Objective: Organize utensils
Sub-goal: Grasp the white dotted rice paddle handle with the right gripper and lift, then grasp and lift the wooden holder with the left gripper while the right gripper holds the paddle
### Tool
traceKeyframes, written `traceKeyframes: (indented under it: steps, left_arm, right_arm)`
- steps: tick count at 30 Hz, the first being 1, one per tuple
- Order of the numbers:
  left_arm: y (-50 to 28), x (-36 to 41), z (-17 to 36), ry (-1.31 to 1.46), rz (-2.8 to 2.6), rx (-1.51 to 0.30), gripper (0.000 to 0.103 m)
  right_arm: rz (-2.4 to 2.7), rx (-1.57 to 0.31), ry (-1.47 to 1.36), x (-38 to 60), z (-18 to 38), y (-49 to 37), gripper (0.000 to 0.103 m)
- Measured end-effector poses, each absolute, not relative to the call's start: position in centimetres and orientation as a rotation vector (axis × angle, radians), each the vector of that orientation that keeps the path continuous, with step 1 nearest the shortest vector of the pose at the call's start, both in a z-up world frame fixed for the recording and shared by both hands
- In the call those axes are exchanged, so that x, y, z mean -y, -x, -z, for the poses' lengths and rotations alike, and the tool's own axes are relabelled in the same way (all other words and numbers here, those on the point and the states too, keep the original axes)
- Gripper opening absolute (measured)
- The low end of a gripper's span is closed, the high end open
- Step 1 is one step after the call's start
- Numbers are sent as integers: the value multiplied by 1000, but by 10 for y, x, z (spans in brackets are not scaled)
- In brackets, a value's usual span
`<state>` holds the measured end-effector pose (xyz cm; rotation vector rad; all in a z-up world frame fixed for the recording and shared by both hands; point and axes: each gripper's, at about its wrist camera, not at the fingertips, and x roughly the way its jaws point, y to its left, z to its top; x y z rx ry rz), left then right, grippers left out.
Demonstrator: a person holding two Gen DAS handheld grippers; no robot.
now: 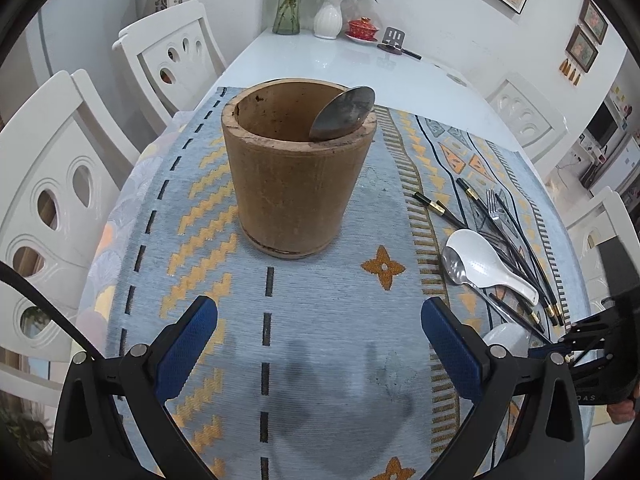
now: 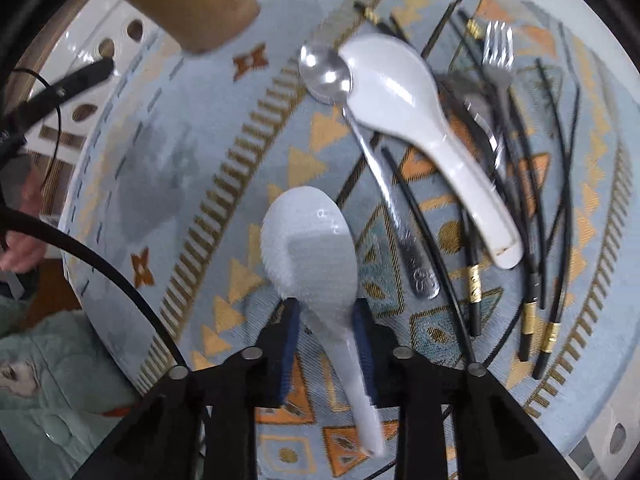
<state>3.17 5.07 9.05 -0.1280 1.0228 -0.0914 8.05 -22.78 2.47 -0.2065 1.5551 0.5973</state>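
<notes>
My right gripper (image 2: 326, 312) is clamped on the neck of a white rice spoon (image 2: 310, 240), pads pressing both sides where bowl meets handle; its bowl points away from me, over the patterned mat (image 2: 180, 168). My left gripper (image 1: 318, 320) stands wide apart, nothing between the pads, low over the mat's near edge. Beyond the rice spoon, toward the mat's right side: a steel spoon (image 2: 326, 74) touching a white soup spoon (image 2: 404, 96), which lies across black chopsticks (image 2: 532, 208) beside a fork (image 2: 498, 54). Farther in, mid-mat, the brown wooden holder (image 1: 296, 168) stands upright, a metal spoon (image 1: 344, 112) leaning on its far right rim.
</notes>
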Motion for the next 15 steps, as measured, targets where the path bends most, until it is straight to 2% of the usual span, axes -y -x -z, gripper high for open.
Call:
traceKeyframes:
  steps: [4,15]
  left_arm:
    - [-34,-52,-89,139,88,-1031,102]
    - [-37,-65,-82,159,81,-1029,102]
  right_arm:
    - [-584,-1496,278,208,-37,-69,16]
    - [-606,-1519,274,169,-24,-68,16]
